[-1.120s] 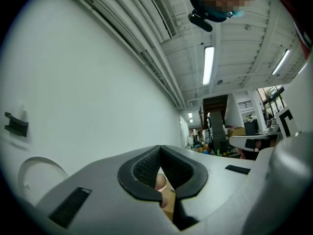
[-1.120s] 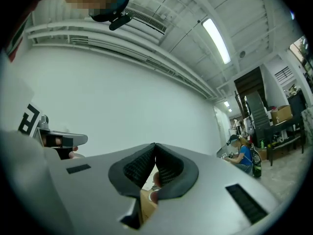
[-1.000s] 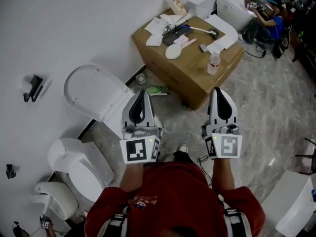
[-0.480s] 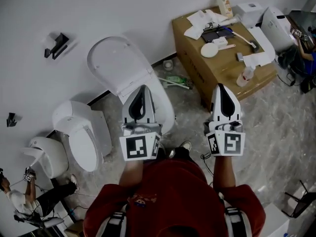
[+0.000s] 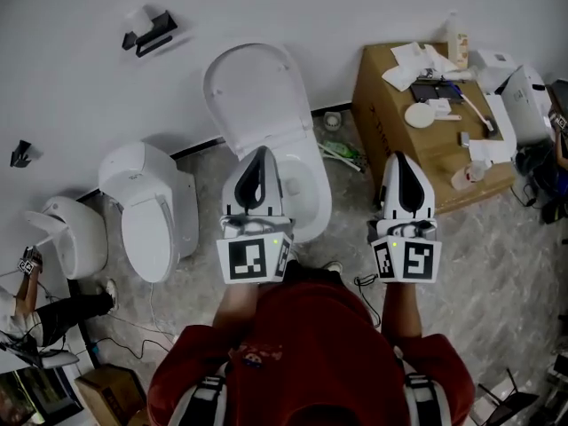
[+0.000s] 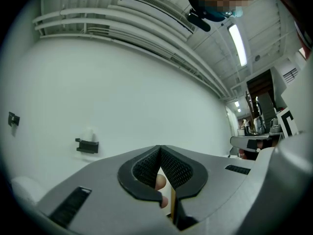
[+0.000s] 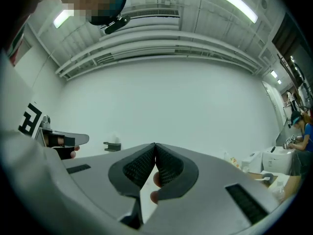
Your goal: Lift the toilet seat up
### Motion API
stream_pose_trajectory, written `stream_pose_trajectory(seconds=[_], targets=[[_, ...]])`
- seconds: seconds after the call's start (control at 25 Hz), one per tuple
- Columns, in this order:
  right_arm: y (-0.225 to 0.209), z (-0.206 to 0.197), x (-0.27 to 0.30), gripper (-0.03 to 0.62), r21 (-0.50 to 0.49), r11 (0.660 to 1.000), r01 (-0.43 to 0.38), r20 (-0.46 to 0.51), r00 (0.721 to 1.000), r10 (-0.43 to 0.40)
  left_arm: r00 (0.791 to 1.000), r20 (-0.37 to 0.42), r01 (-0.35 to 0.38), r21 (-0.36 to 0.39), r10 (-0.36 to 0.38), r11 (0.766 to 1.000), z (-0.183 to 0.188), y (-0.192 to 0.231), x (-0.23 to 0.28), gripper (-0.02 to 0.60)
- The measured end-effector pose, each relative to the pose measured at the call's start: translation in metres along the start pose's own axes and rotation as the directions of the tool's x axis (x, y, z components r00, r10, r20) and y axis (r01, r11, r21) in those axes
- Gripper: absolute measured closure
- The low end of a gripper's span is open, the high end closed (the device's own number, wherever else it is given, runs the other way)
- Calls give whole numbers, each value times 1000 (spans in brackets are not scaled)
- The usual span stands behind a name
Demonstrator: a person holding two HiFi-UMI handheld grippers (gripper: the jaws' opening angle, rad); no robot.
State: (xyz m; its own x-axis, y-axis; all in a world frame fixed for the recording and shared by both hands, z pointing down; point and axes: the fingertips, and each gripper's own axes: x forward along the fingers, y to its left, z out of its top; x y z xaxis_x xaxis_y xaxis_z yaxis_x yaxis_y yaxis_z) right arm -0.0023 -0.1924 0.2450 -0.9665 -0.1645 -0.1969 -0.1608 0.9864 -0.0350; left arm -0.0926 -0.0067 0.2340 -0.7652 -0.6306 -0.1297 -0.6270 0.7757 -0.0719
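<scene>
A white toilet (image 5: 311,204) stands against the wall in the head view, its lid (image 5: 257,96) raised against the wall. The seat ring lies down on the bowl, partly hidden by my left gripper. My left gripper (image 5: 259,152) hangs above the bowl's left side, well over it, jaws shut with nothing between them. It points at the bare wall in the left gripper view (image 6: 159,149). My right gripper (image 5: 401,156) is held to the right of the toilet over the floor. It too is shut and empty (image 7: 155,145).
A cardboard box (image 5: 390,105) with bottles, papers and brushes stands right of the toilet. Two more white toilets (image 5: 146,211) (image 5: 67,238) stand at the left. A black bracket (image 5: 149,32) is on the wall. A person (image 5: 44,313) sits low at the left.
The view has swung left: the open toilet has come from the left edge to straight ahead of my left gripper, and the box has slid to the right. Both grippers stay shut.
</scene>
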Motion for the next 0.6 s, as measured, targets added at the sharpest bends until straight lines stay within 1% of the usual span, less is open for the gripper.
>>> stream_pose_trajectory(seconds=[0.08,0.24,0.4,0.6], targets=[[22,5,12,580,-20,1000,-20,8,1000,21,1000,7,-17,-15,17,1000,2,22,-4,572],[70,11,30,580,-45,998,-49,28,998,50,998,21,-64,-15,64,998,5,68,-17,572],[109,14,44,580,-63,996,-70,25,997,72,994,47,-100,-58,103,993,13,109,-28,571],[164,12,61,580,-101,988,-117,25,992,120,987,63,-147,-57,151,987,10,156,-47,572]])
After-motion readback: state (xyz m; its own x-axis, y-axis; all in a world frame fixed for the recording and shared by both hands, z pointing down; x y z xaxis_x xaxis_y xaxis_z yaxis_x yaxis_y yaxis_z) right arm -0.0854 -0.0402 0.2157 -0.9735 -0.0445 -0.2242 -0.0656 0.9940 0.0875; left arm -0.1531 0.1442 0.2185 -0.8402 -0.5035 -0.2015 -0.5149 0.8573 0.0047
